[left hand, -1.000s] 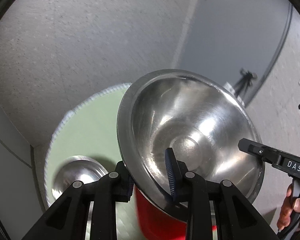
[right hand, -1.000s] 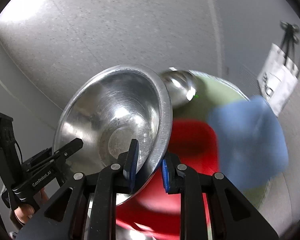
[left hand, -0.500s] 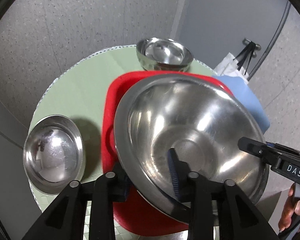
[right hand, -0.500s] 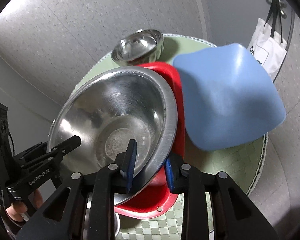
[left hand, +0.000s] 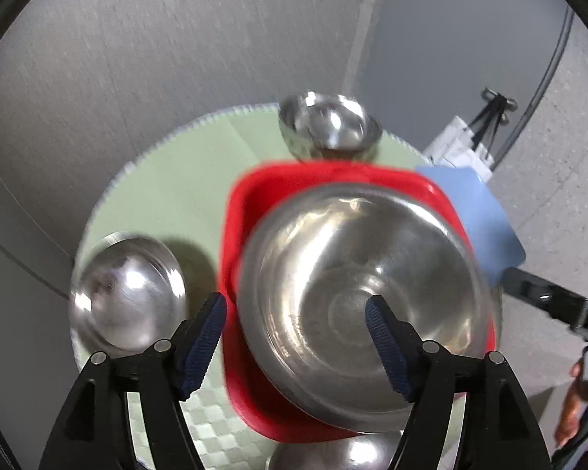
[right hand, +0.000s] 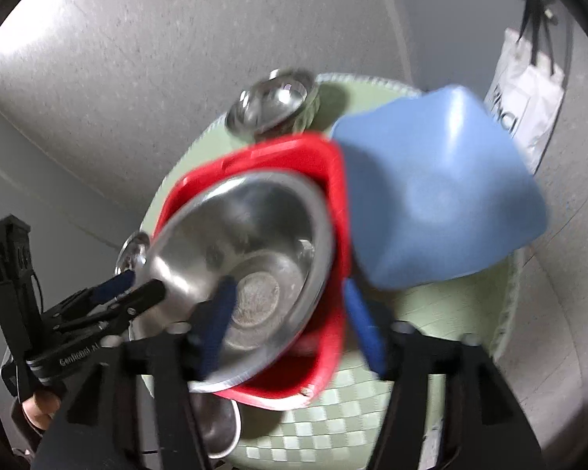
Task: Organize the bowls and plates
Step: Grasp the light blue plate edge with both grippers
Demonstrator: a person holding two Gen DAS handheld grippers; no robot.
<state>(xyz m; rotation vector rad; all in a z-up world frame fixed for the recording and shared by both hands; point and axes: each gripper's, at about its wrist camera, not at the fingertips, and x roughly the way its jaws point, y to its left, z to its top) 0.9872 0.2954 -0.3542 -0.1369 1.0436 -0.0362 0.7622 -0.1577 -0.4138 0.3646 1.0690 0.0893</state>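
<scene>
A large steel bowl sits in the red square plate on the round green mat. My left gripper is open, its jaws astride the bowl's left rim. My right gripper is open, its jaws astride the bowl's right rim. A blue square plate lies to the right of the red one.
A small steel bowl stands at the mat's far edge. A shallow steel dish lies at the left. Another steel piece shows at the near edge. A white bag hangs on the wall.
Both grippers carried the large bowl down onto the red plate, then opened and let go of its rim.
</scene>
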